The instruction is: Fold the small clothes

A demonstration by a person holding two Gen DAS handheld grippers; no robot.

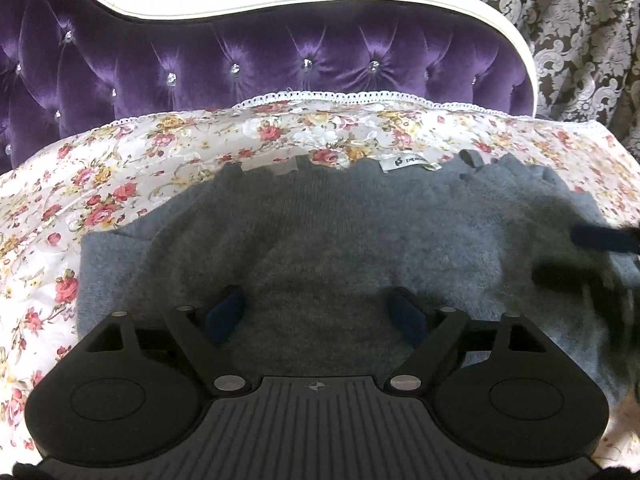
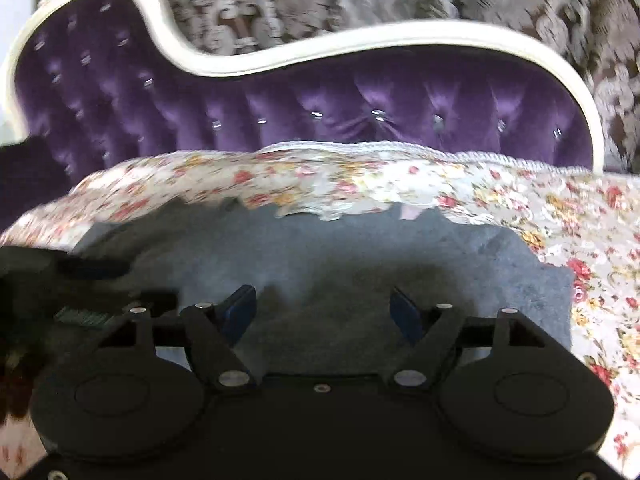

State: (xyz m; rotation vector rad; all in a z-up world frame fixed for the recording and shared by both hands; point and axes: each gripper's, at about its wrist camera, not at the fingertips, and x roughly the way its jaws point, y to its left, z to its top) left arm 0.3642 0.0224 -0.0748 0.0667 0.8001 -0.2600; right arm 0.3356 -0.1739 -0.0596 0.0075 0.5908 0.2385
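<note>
Left hand-held gripper: jaws spread wide, blue pads clear of the cloth, nothing between them but the knit below. It hangs low over the near-middle of the garment, angled downward.

Right hand-held gripper: jaws likewise spread, nothing pinched. It stands over the garment's right half; its view is blurred, so whether the pads touch the fabric cannot be told. In the left wrist view its fingers show as a dark smear at the right edge.

Grey knit garment: small, fuzzy, lying fairly flat, apparently already doubled, with a scalloped far edge and a white label at that edge. Near-left corner squared; right end softer and rounded.

Floral cover: lace-trimmed, spread under the garment over a seat.

Purple tufted sofa back: white-framed, well behind. Patterned curtain beyond.

Step in hand, by judgement: both grippers free, setting up for the next fold.

Handling notes:
- Take the two corners of one edge, one gripper each, pinching all layers.
- Grip close to the edge; soft knit stretches and sags.
- Lift both ends level and carry across together.
- Lay edge to edge, keeping the label tucked inside.
- Avoid snagging the cover beneath.
</note>
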